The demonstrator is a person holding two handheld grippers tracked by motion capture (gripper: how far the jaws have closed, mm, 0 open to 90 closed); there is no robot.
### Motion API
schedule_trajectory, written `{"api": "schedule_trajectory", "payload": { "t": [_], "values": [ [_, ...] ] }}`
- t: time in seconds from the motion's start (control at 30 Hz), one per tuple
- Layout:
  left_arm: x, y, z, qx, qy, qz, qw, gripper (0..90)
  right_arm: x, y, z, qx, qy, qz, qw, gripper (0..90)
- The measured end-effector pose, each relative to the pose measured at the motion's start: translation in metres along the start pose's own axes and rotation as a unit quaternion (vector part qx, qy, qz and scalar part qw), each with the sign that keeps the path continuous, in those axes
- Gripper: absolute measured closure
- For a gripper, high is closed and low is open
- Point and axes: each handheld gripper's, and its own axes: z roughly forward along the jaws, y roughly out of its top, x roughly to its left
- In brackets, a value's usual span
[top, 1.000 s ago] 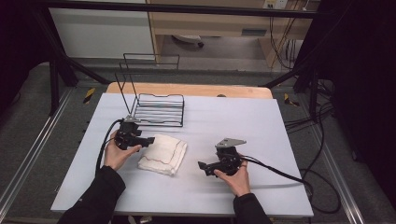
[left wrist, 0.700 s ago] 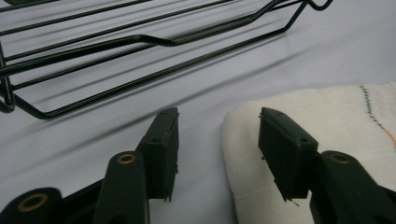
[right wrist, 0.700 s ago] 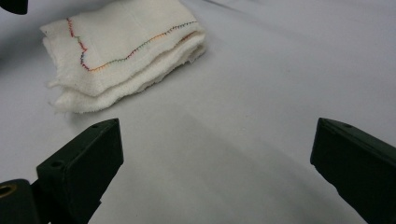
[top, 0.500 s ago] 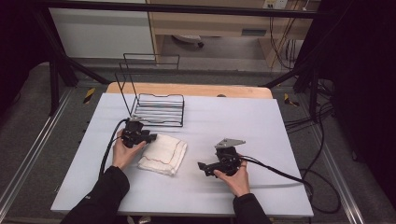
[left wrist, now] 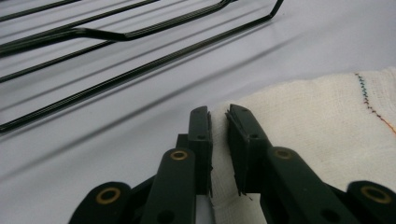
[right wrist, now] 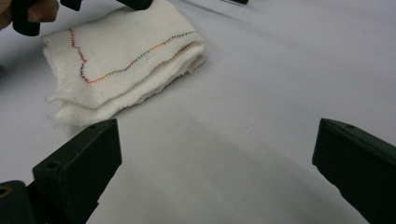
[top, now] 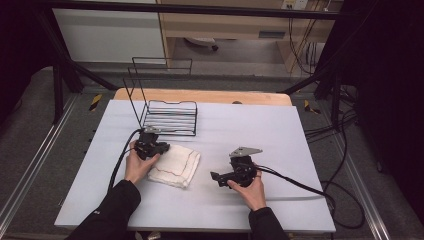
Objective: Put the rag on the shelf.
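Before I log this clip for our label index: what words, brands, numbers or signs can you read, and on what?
None can be read.
Left sleeve: a small pale mark, too small to read.
Folded white cloth: multicoloured stitching, no letters.
Left gripper, right gripper and wire rack: no lettering to be seen.

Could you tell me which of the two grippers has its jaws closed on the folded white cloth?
The left gripper: its jaws pinch the cloth edge. The right gripper sits apart from it, jaws wide open over bare table.
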Motion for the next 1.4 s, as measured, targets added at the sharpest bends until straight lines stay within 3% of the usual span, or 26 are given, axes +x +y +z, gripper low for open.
{"api": "schedule_trajectory", "payload": {
  "t": [0.17, 0.5, 0.67, 0.73, 1.0, 1.17, 1.27, 1.4],
  "values": [
    [-0.001, 0.0, 0.0, 0.0, 0.002, 0.009, 1.0, 80.7, 0.006, 0.011, 0.011, -0.004, -0.003, -0.002, 1.0, 0.6],
    [0.001, -0.001, 0.001, -0.002, -0.006, 0.001, 1.0, 80.8, 0.016, 0.037, 0.041, -0.006, -0.014, 0.002, 0.9999, 1.9],
    [0.002, -0.001, 0.001, -0.003, -0.01, 0.002, 0.9999, 80.7, 0.019, 0.047, 0.057, -0.008, -0.019, 0.012, 0.9997, 9.1],
    [0.003, -0.001, 0.001, -0.003, -0.012, 0.0, 0.9999, 80.6, 0.017, 0.05, 0.066, -0.012, -0.023, 0.02, 0.9995, 15.8],
    [0.003, -0.001, 0.001, -0.003, -0.011, 0.001, 0.9999, 80.7, 0.015, 0.052, 0.086, 0.003, -0.031, 0.017, 0.9994, 35.1],
    [0.003, -0.001, 0.001, -0.003, -0.012, 0.001, 0.9999, 80.6, 0.015, 0.05, 0.091, 0.006, -0.028, 0.025, 0.9993, 45.8],
    [0.003, -0.001, 0.001, -0.003, -0.012, 0.001, 0.9999, 80.7, 0.015, 0.05, 0.092, 0.007, -0.023, 0.027, 0.9993, 47.8],
    [0.003, -0.001, 0.001, -0.003, -0.012, 0.002, 0.9999, 80.7, 0.02, 0.051, 0.097, 0.018, -0.026, 0.016, 0.9994, 52.8]
  ]
}}
